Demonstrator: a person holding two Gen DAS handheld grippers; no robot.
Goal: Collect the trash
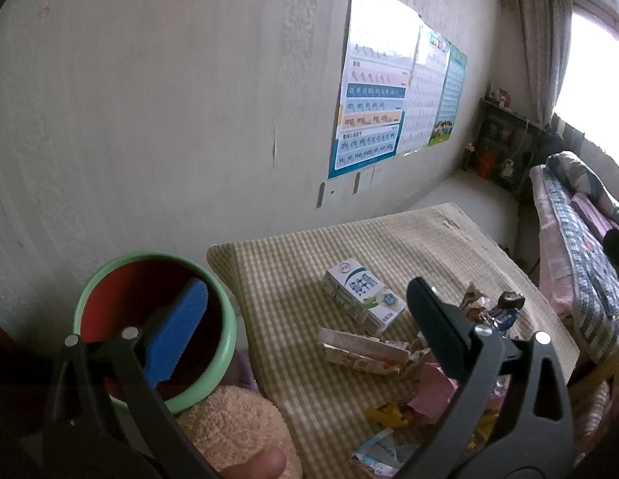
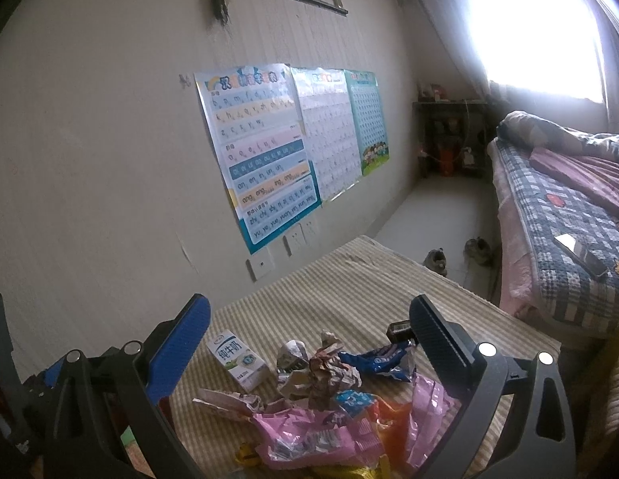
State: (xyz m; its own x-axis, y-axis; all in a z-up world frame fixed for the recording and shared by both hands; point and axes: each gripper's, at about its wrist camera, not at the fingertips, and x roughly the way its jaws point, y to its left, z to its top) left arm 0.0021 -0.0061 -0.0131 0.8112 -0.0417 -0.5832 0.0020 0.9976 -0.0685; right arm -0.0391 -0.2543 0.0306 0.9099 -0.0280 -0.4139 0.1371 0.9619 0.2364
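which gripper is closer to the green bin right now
Left. The left gripper is open with its blue finger over the green bin; the right gripper hovers open above the wrapper pile.

Three charts [image 2: 269, 147] are being displayed on the wall, a checked quilt [image 2: 557, 231] is being spread over the bed, and shoes [image 2: 437, 261] are being kept on the floor.

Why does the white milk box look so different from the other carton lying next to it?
The milk carton keeps its full boxy shape, while the flattened carton in front of it is squashed flat. The milk carton's white, blue and green print is clean and its edges are straight; the flattened carton looks torn and crumpled at one end. Both lie on the checked tablecloth amid the trash, untouched by either gripper.
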